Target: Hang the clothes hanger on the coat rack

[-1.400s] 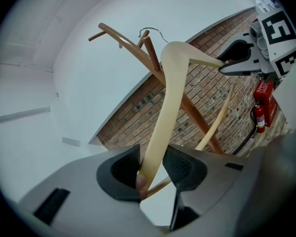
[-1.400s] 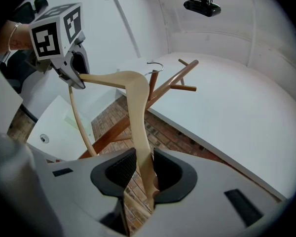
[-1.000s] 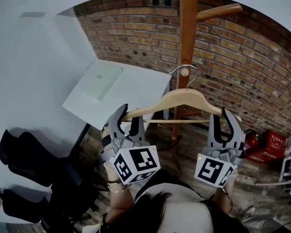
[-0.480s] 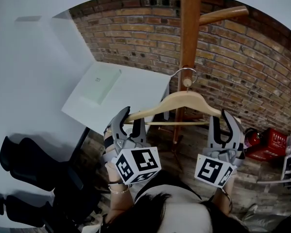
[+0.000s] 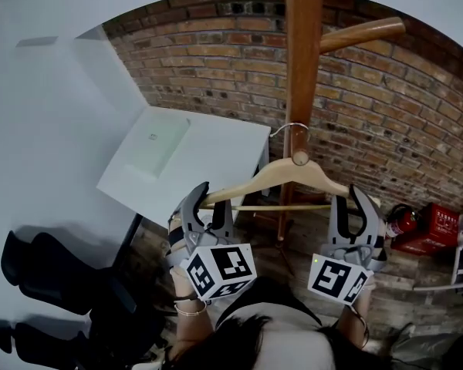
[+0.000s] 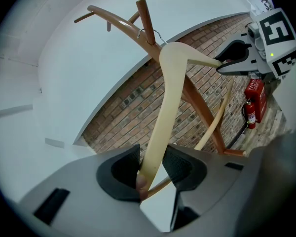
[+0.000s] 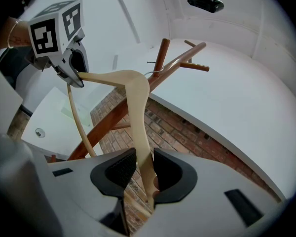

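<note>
- My left claw [image 6: 150, 169] is clamped on one tip of the pale wooden clothes hanger [image 5: 282, 177], both dark pads pressed against the arm where its thin lower rod joins.
- My right claw [image 7: 140, 172] pinches the opposite tip of the same hanger, jaws closed on the wood.
- Between the two claws the hanger is held level in the air, its peak up against the brown pole of the coat rack [image 5: 301, 68].
- The hanger's wire hook [image 5: 291, 127] sits at the pole, just above the round end of a short peg [image 5: 299, 159] that points towards me; whether the hook bears on that peg I cannot tell.
- A longer peg [image 5: 363, 33] slants out from the pole higher up, to the right, well clear of the hanger.
- Behind the rack runs a brick wall [image 5: 216, 68], with a white table [image 5: 216, 149] to the left below it.
- A red fire extinguisher [image 5: 401, 222] and a red crate [image 5: 440, 226] stand on the floor at lower right.
</note>
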`<state>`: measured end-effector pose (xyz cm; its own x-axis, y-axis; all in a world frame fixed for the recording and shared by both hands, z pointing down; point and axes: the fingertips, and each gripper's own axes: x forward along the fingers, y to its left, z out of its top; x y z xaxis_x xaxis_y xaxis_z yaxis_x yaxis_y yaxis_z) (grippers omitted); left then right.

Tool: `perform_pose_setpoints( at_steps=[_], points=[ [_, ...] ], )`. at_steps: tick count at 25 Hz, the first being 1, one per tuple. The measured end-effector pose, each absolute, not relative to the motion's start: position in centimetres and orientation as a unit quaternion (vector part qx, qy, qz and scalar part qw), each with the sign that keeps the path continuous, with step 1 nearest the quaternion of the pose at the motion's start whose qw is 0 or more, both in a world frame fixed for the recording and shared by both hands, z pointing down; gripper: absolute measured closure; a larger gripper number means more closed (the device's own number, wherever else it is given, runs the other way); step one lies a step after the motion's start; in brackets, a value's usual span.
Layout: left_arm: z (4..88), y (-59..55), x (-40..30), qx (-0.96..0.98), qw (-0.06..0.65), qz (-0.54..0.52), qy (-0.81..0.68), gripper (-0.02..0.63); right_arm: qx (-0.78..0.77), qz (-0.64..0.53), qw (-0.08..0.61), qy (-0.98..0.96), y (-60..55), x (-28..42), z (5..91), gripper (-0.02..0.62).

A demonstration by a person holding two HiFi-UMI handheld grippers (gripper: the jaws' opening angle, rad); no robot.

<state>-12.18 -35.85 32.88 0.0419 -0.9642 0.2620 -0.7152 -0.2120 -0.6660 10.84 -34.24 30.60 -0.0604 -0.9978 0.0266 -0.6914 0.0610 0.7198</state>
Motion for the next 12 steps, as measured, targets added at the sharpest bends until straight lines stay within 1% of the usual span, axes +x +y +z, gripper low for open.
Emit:
perform_pose_setpoints(
  at_steps=[12],
  points=[
    [34.5, -37.2, -11.9, -0.707, 0.179, -0.348, 0.589, 0.459, 0.632, -0.269, 0.285, -0.669, -35.2, 11.1, 31.7, 0.471]
  ],
)
